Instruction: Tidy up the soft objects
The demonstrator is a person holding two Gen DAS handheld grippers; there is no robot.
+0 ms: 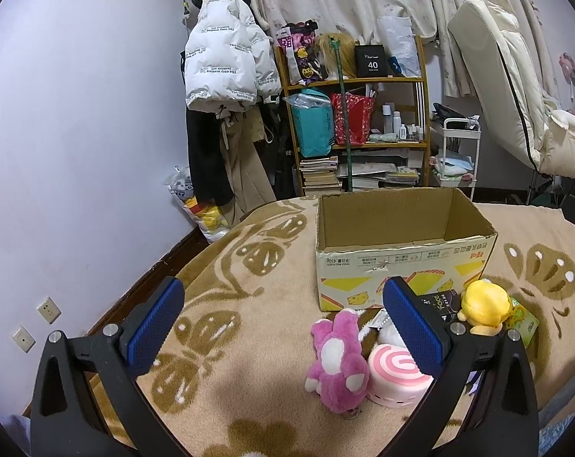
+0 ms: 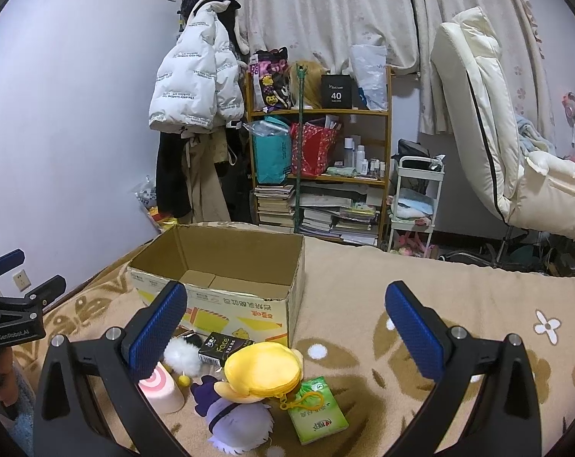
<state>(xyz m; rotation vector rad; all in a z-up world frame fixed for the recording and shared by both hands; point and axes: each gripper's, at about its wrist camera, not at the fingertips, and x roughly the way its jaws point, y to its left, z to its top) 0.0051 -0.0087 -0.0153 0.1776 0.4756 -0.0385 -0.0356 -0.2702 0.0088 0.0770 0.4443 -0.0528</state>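
Holding both grippers over the bed [image 1: 272, 297], I have my left gripper [image 1: 283, 323] spread wide with nothing between its blue pads [image 1: 156, 323], and my right gripper [image 2: 287, 333] is just as released, its jaws apart over the patterned blanket. Ahead of my left jaws, beyond the right pad, stands the open cardboard box [image 1: 398, 262], upright and with its inside bare as far as I can see. Between my left jaws, toward the right pad, lies the pink plush bunny [image 1: 337, 361], and touching it on the side of that pad sits the pink swirl roll cushion [image 1: 396, 379], partly hidden behind the pad. Past the right pad, just beside the box's front wall, rests the yellow plush [image 1: 481, 306], with a black packet [image 1: 441, 302] near it against the box. From my right gripper's view, the yellow pouch [image 2: 264, 371] lies between the jaws close to the left pad, resting on a purple plush [image 2: 237, 419]; a green tissue pack [image 2: 317, 415] lies just beside them, nearer the middle of the gap. A white fluffy pom-pom [image 2: 182, 356] sits by the left pad, in front of the box.
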